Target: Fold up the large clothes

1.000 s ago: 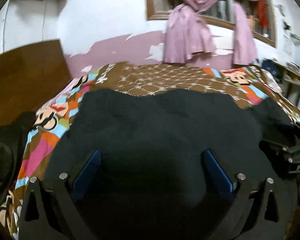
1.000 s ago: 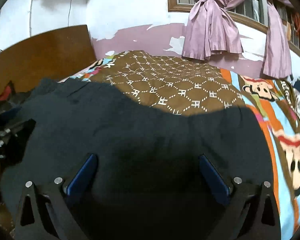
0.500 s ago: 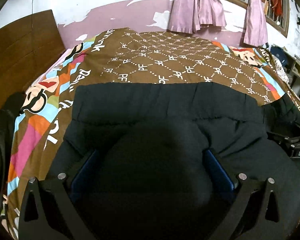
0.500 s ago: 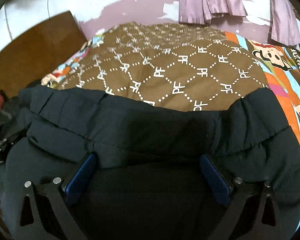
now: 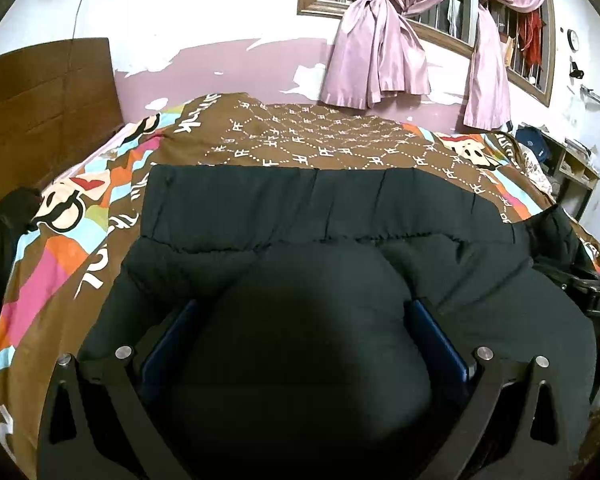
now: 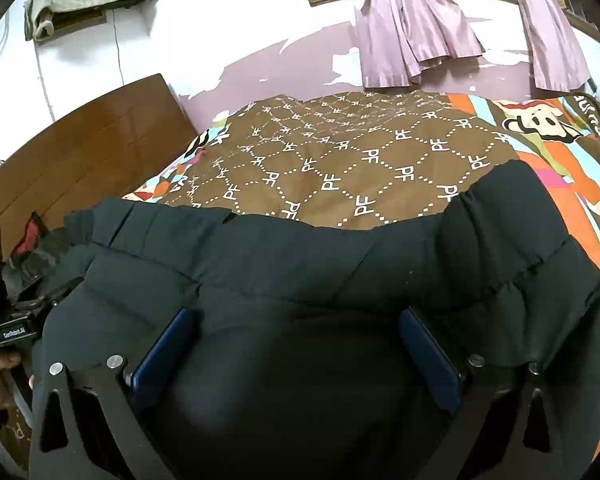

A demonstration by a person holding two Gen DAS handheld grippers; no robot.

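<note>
Jacket (image 5: 300,216) fills lower half of both frames, black and puffy, far edge laid across patterned bed (image 5: 320,140). Left gripper (image 5: 304,332) fingers spread, bulge of padding bunched between; right gripper (image 6: 296,340) likewise. Firm pinch on fabric: cannot tell. Likely both hold near edge wide apart to keep fold straight.

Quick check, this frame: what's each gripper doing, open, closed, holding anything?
Left gripper: fingers spread wide, with the black padded jacket bunched between them; a firm grip cannot be told.
Right gripper: the same, with that jacket between its fingers.
</note>
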